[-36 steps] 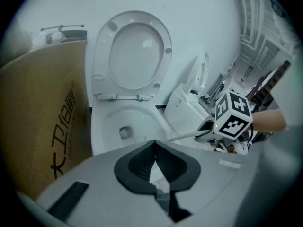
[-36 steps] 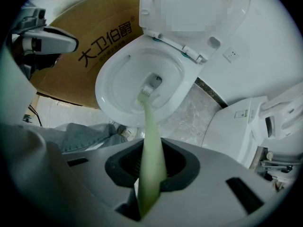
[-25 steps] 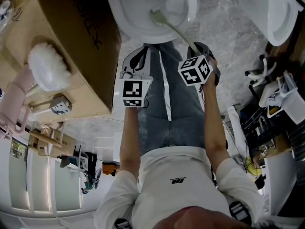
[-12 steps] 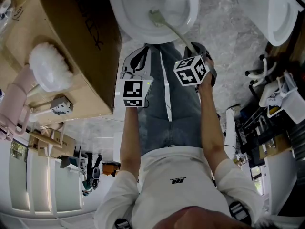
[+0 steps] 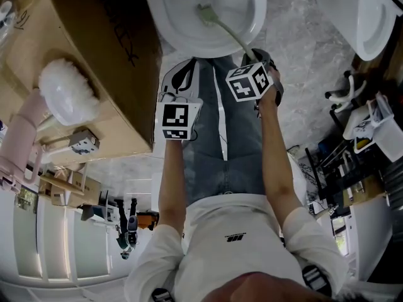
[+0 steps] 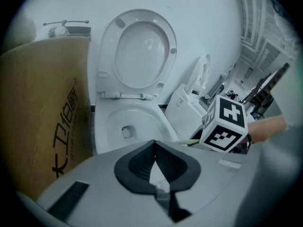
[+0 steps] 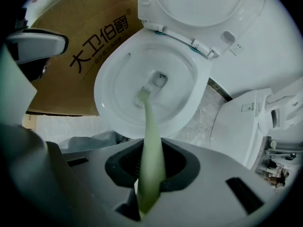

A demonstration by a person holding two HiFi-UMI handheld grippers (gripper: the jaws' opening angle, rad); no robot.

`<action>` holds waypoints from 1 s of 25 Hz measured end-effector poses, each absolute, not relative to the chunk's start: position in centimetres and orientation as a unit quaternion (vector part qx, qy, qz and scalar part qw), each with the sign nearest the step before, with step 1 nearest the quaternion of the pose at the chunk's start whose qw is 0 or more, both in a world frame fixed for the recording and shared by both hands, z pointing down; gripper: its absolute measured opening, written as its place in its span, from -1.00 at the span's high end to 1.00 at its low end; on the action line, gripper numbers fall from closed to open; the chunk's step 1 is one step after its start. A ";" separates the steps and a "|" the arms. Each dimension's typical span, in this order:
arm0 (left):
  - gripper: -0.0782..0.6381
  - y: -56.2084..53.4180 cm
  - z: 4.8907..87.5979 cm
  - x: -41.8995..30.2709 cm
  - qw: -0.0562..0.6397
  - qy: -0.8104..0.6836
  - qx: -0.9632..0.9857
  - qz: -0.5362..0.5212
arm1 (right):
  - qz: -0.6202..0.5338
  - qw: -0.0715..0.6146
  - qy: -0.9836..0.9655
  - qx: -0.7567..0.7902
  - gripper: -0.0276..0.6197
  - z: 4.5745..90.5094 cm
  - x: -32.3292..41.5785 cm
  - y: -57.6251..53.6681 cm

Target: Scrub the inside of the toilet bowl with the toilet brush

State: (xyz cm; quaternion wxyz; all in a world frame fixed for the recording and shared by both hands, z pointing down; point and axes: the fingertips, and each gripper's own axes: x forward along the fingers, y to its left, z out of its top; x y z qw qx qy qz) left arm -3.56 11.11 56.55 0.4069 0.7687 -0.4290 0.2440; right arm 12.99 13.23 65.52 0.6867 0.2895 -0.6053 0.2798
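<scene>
While the right gripper (image 7: 150, 157) clamped the brush (image 7: 147, 122) inside the bowl (image 7: 116, 74), left gripper (image 6: 154, 155) closed and empty, scrubbing seemed underway, needing wider sweeps.

White porcelain, pale green brush, brown carton.
The toilet bowl (image 7: 106, 103) and its raised seat (image 7: 199, 4) were plain glossy white. The toilet brush (image 7: 150, 141) was pale green with whitish bristles. The cardboard box (image 7: 80, 79) was tan with black printed characters. The left cube (image 5: 175, 121) and right cube (image 5: 247, 82) bore black-and-white square patterns. The left gripper (image 6: 155, 148) and right gripper (image 7: 150, 167) had grey shells and charcoal pads. The jeans (image 5: 236, 156) were blue-grey with a white stripe. The shirt (image 5: 233, 231) was white. The floor (image 5: 302, 43) was marbled grey.
</scene>
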 end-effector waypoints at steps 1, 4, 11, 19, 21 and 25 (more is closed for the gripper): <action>0.76 11.0 56.6 -3.6 0.407 -0.428 0.769 0.244 | 0.281 0.688 -0.603 0.291 0.75 65.8 12.9 13.0; 0.76 10.7 56.7 -3.6 0.407 -0.426 0.770 0.244 | 0.285 0.689 -0.597 0.295 0.75 66.5 12.9 12.4; 0.76 10.0 57.2 -4.0 0.408 -0.423 0.770 0.248 | 0.294 0.690 -0.587 0.304 0.75 68.6 12.6 10.4; 0.76 9.3 57.4 -4.2 0.407 -0.424 0.770 0.249 | 0.292 0.696 -0.579 0.309 0.75 70.2 12.5 8.4; 0.76 9.0 57.4 -4.2 0.406 -0.426 0.770 0.249 | 0.289 0.698 -0.578 0.309 0.75 70.6 12.5 8.0; 0.76 8.9 57.6 -4.1 0.407 -0.428 0.768 0.248 | 0.287 0.705 -0.573 0.303 0.76 71.6 12.4 7.6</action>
